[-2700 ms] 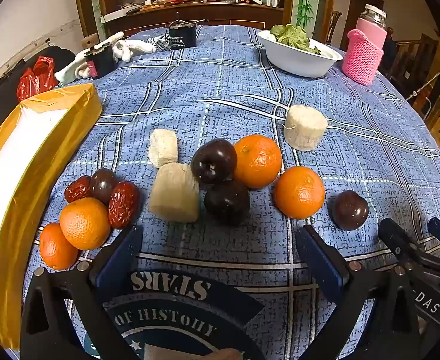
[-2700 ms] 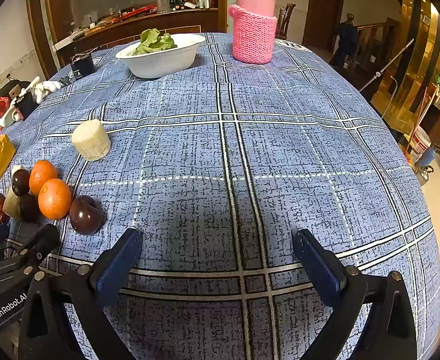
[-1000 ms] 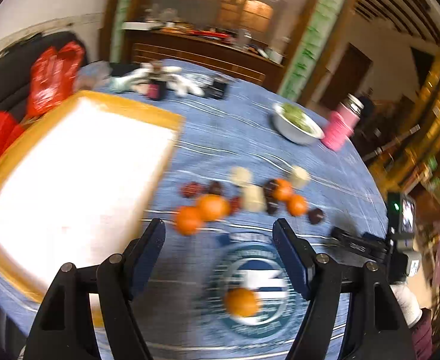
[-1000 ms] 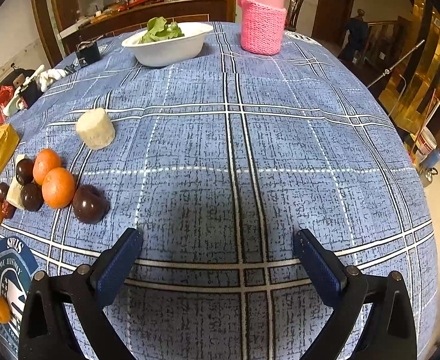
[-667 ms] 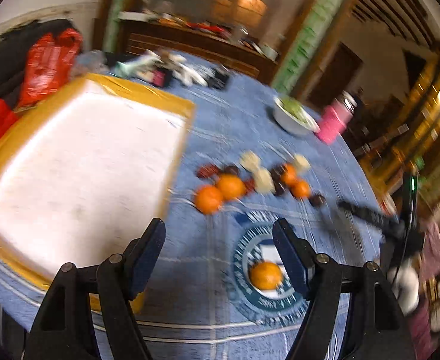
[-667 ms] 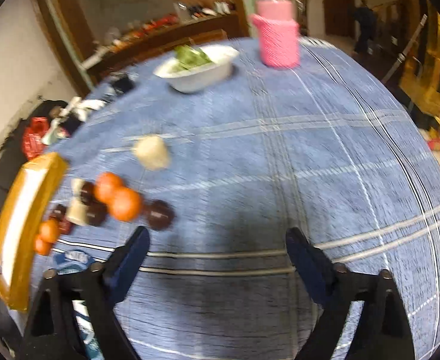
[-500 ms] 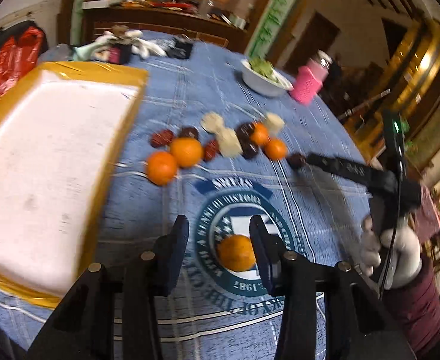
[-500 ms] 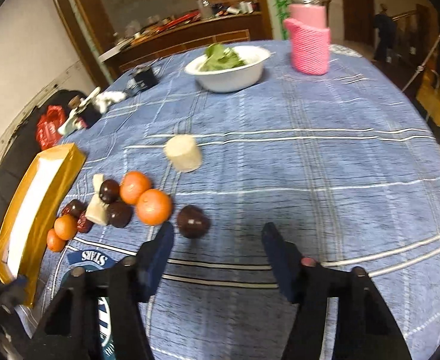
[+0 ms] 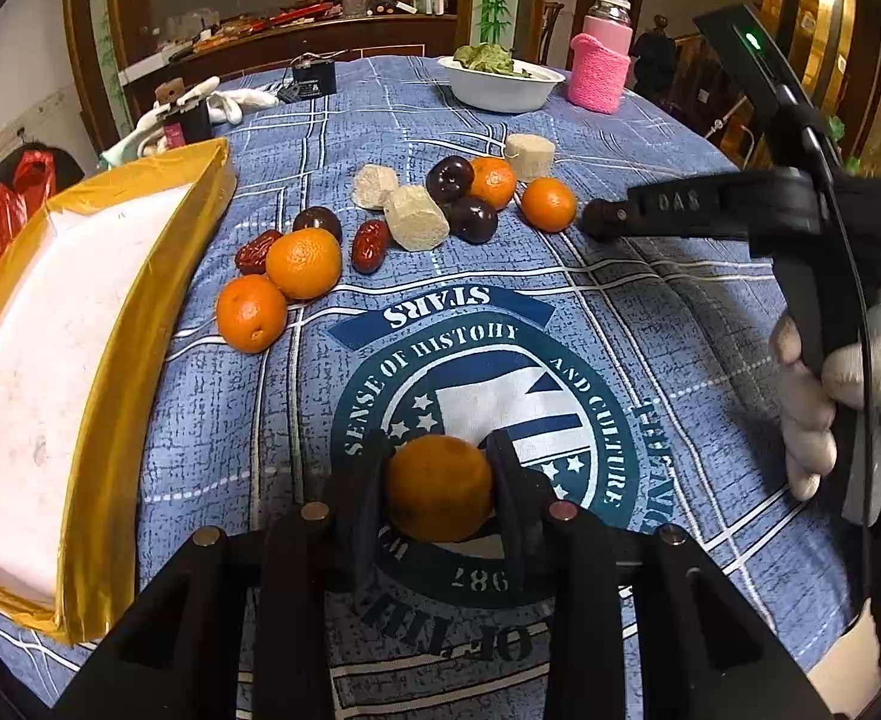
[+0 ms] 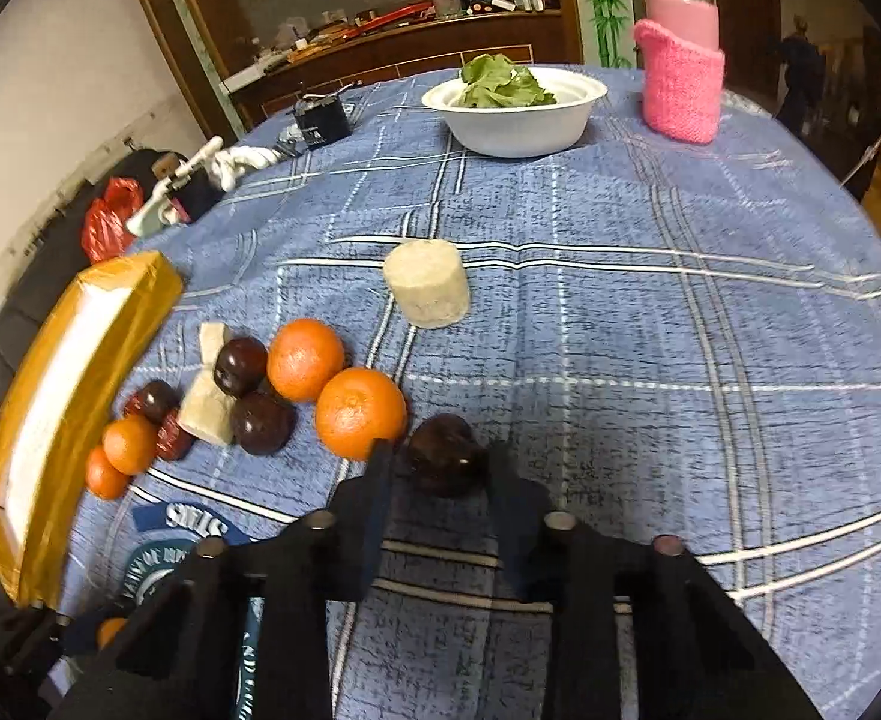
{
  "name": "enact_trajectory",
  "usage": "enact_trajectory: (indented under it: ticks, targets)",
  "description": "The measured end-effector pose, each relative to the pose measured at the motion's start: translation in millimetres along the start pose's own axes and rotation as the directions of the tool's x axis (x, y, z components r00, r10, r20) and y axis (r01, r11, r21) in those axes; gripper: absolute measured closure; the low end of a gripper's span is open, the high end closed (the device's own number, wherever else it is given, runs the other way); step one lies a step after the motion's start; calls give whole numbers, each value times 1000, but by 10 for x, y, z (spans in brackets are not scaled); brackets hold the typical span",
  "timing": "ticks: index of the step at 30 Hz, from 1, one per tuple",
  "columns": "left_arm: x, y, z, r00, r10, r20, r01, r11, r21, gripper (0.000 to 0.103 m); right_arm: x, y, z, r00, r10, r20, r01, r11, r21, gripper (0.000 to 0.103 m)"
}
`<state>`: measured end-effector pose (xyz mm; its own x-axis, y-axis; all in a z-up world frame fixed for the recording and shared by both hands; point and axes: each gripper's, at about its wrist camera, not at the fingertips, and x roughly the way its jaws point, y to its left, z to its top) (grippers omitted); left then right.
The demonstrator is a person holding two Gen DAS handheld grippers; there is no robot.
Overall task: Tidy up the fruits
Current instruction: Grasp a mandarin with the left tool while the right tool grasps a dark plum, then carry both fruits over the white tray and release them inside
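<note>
Left gripper (image 9: 440, 489): jaws closed down on a round orange mandarin (image 9: 439, 487), one finger pressed to each side of it, above the printed round emblem (image 9: 488, 450) of the blue checked tablecloth (image 10: 650, 360) covering the table.

Right gripper (image 10: 437, 468): jaws narrowed around a dark purple plum (image 10: 445, 461), fingers at both flanks; firm contact cannot be told from this view. In the left wrist view this gripper reaches in from the right, held by a white-gloved hand (image 9: 830, 414).

Remaining fruit lies in a loose cluster just beyond: another orange mandarin (image 10: 360, 411) just beside the plum, more mandarins, dark plums, red dried dates (image 9: 369, 245), pale cylindrical chunks (image 10: 427, 291).

Gold-edged white foam tray (image 9: 110, 396) sits left of the cluster. White bowl of green leaves (image 10: 515, 102) and pink knit-sleeved bottle (image 10: 682, 69) stand at the far side.
</note>
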<state>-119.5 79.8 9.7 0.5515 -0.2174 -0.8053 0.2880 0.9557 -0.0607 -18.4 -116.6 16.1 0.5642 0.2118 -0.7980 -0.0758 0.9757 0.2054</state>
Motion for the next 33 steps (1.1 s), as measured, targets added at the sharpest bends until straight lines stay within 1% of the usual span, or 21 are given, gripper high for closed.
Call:
enact_trajectory:
  ticks: [1, 3, 5, 6, 9, 11, 13, 15, 17, 20, 23, 24, 25, 26, 29, 31, 33]
  targets:
    - [-27, 44, -5, 1000, -14, 2, 15, 1000, -18, 71, -20, 10, -15, 1000, -2, 2, 2, 1000, -4, 77]
    - [-103, 154, 17, 999, -43, 20, 44, 997, -63, 71, -75, -4, -48, 1000, 30, 0, -30, 999, 15, 77]
    - [-236, 269, 56, 996, -61, 60, 67, 992, -103, 71, -172, 13, -77, 998, 56, 15, -57, 998, 24, 77]
    - [-311, 326, 81, 995, -56, 82, 65, 991, -117, 71, -212, 31, -82, 997, 71, 21, -72, 997, 25, 76]
    - [-566, 550, 154, 988, -24, 150, 50, 984, -169, 71, -349, 140, -96, 987, 158, 33, -159, 987, 31, 76]
    - [-697, 749, 210, 983, 14, 181, 25, 977, -212, 71, -435, 282, -103, 976, 215, 31, -216, 976, 22, 76]
    - [-802, 983, 224, 978, 61, 201, -6, 965, -263, 71, -489, 477, -105, 967, 256, 22, -256, 967, -3, 76]
    - [-850, 1217, 213, 974, 108, 201, -39, 947, -318, 71, -528, 725, -123, 953, 304, 6, -304, 952, -37, 76]
    - [-856, 1498, 166, 972, 143, 185, -62, 922, -383, 71, -553, 1042, -132, 936, 351, -16, -351, 933, -82, 76]
    - [-852, 1850, 32, 968, 204, 144, -116, 879, -463, 71, -571, 1540, -144, 903, 427, -55, -430, 891, -143, 75]
    - [-830, 2098, -66, 970, 215, 113, -128, 847, -516, 71, -515, 1932, -175, 871, 481, -101, -492, 852, -179, 75]
    - [-816, 2148, -90, 971, 214, 105, -128, 841, -526, 71, -469, 2075, -177, 857, 499, -124, -514, 837, -184, 75]
    - [-795, 2189, -109, 973, 211, 98, -127, 836, -534, 71, -416, 2178, -191, 851, 506, -141, -525, 830, -188, 75]
    - [-779, 2229, -129, 975, 204, 94, -121, 831, -544, 71, -363, 2299, -207, 848, 506, -157, -529, 825, -198, 75]
    - [-765, 2313, -168, 978, 188, 90, -106, 821, -560, 67, -210, 2541, -274, 858, 478, -187, -511, 828, -232, 74]
    - [-798, 2362, -185, 977, 191, 99, -102, 815, -570, 54, -148, 2606, -337, 852, 479, -210, -519, 824, -226, 74]
    - [-842, 2394, -203, 974, 200, 108, -102, 810, -578, 51, -99, 2706, -376, 855, 470, -219, -514, 825, -236, 74]
